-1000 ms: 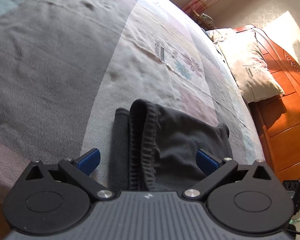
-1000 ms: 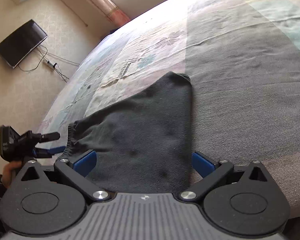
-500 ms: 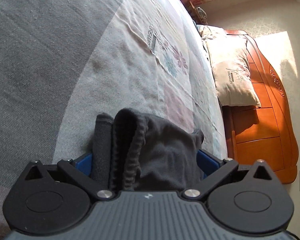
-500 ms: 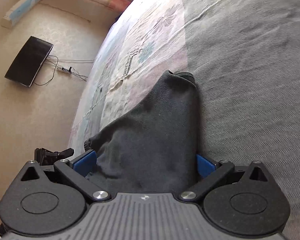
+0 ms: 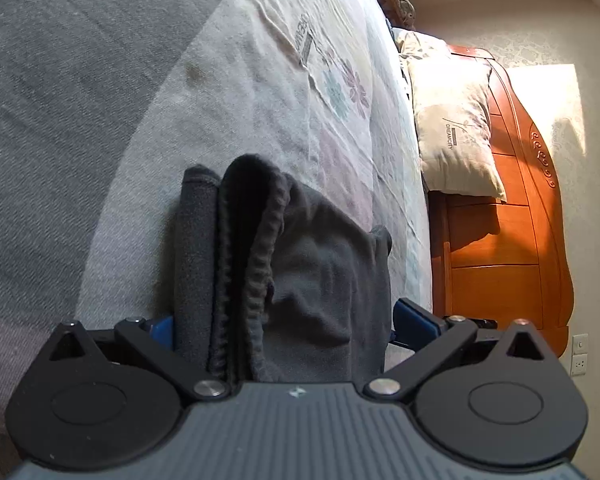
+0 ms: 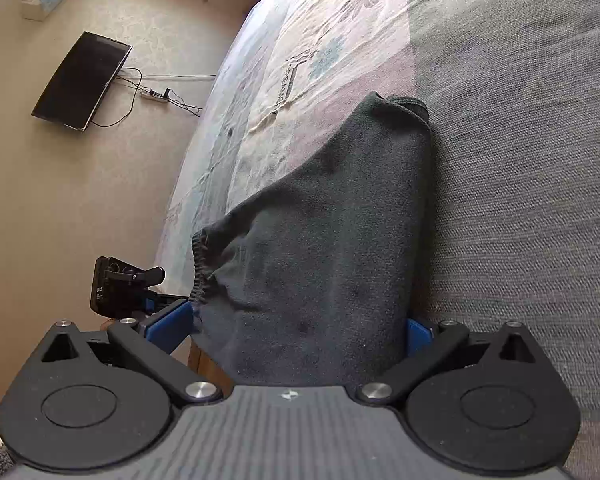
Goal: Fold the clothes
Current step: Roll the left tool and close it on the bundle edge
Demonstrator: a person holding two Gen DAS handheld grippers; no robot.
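1. Left gripper (image 5: 284, 326): blue pads wide apart, dark grey garment (image 5: 300, 264) bunched between them; actual clamping can't be told.
2. Right gripper (image 6: 298, 326): blue pads also set wide with the same garment (image 6: 324, 248) filling the gap; grip can't be told.
3. Garment lies folded on the bed (image 5: 100, 128) near its edge, with the ribbed waistband (image 5: 260, 248) standing up in the left wrist view.
4. In the right wrist view the garment narrows to a far corner resting on the grey part of the bedspread (image 6: 520, 160).
5. Left gripper's body (image 6: 120, 286) shows beside the garment's waistband end.
6. Beyond: floral sheet panel (image 5: 332, 88), pillow (image 5: 452, 128), wooden headboard (image 5: 532, 208).
7. Right wrist view, far: TV (image 6: 82, 80) on the wall, power strip (image 6: 154, 94).
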